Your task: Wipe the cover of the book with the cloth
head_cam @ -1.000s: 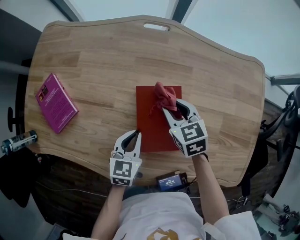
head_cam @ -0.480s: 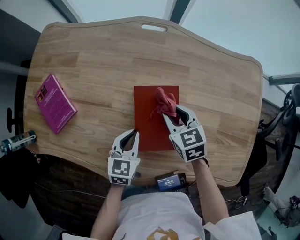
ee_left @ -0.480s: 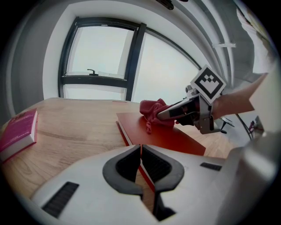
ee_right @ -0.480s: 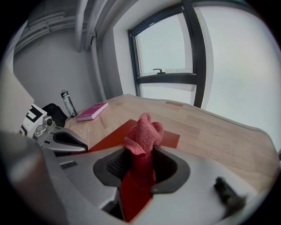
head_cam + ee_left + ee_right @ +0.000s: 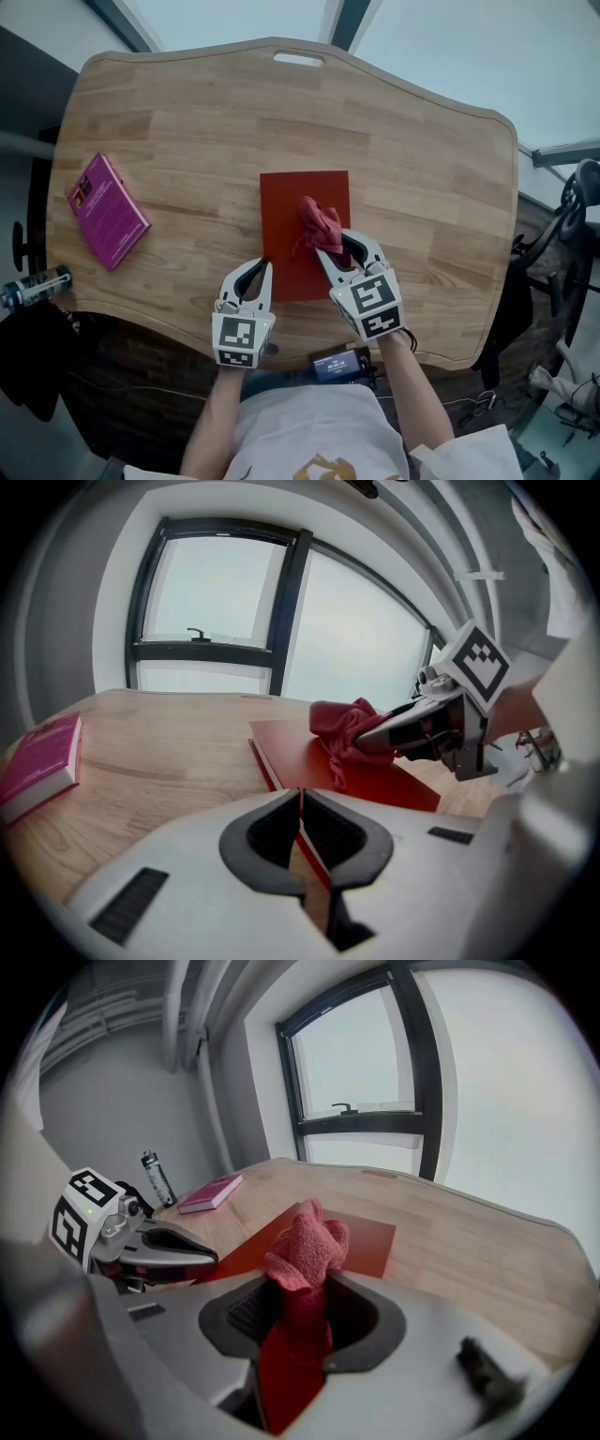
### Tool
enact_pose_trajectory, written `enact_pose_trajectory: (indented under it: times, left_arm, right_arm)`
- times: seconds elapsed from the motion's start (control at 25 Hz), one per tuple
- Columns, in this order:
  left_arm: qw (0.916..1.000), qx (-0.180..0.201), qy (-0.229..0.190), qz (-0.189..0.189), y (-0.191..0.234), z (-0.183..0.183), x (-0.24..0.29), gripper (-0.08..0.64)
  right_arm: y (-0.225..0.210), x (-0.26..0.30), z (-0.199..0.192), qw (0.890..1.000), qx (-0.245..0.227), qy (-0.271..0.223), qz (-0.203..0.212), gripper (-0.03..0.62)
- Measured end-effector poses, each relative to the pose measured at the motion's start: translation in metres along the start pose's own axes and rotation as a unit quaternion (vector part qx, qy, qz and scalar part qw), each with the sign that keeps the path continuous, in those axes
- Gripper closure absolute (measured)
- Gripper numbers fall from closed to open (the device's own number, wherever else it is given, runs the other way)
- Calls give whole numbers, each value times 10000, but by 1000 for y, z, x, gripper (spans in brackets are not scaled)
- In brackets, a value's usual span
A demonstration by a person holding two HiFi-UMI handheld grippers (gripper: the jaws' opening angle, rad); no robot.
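Most clearly in its own view: cloth (image 5: 307, 1241) between right gripper (image 5: 305, 1288) jaws.

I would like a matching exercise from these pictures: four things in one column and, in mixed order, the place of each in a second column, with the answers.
Things
1. cloth
2. pink book
3. red book
4. bottle

Places
A. flat in the middle of the table, under the cloth
B. off the table, past its left edge
C. between the right gripper's jaws
D. on the left part of the table

Pairs: 1-C, 2-D, 3-A, 4-B
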State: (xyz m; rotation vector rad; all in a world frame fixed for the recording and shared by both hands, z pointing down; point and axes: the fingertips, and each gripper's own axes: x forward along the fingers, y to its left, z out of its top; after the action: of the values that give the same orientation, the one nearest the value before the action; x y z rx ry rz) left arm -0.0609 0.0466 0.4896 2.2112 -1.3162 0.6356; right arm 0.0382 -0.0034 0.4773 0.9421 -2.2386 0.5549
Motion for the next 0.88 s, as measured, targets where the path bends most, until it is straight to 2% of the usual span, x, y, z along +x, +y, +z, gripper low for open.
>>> enact_pose_trajectory:
  times: [0.64,0.88]
  left_arm:
    - [10000,-16,-17,-6,-1,-1,0,538]
    - [9999,-138,-12,1,0,-1,0,538]
  right_arm:
    - [30,-22,-31,9998,89,175,102,449]
    - [37,-29,-39,9996,106,228,102,449]
